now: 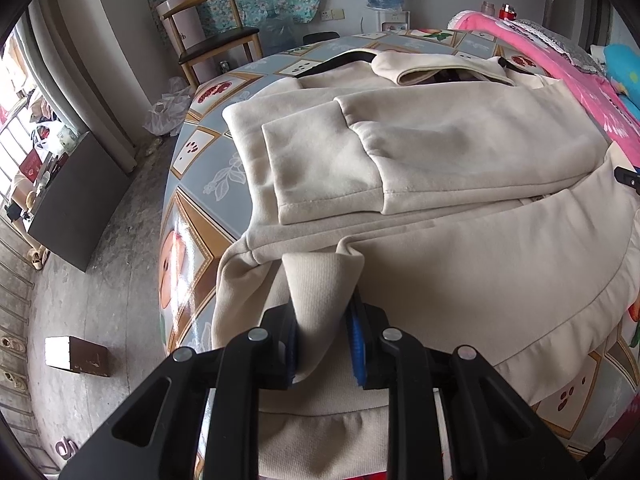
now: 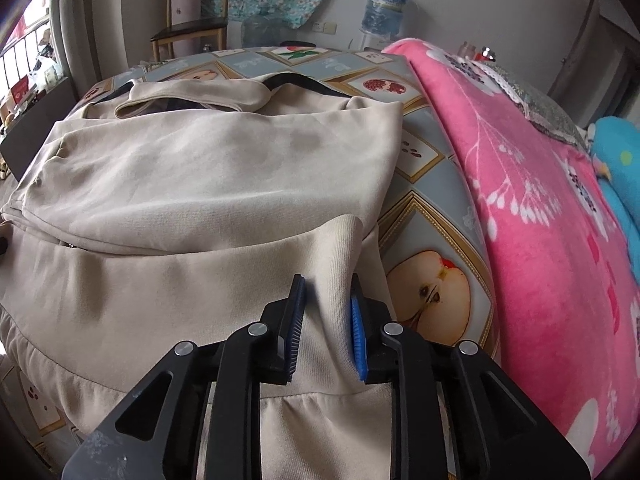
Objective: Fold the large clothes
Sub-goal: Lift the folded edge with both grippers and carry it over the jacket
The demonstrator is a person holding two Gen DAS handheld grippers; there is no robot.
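A cream hoodie (image 1: 420, 148) lies spread on the fruit-print table (image 1: 188, 216), sleeves folded over its front. The left gripper (image 1: 322, 344) and right gripper (image 2: 324, 332) each pinch a ribbed hem corner at the table's near edge, beside a pink blanket (image 2: 540, 220).

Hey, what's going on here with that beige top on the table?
A person is folding a large beige sweatshirt spread over a table covered with a fruit-patterned cloth. Both sleeves are already folded in across the body. The left claw is shut on the ribbed hem at the near left corner, and the right claw is shut on the hem at the near right corner. A pink blanket lies beside the garment.
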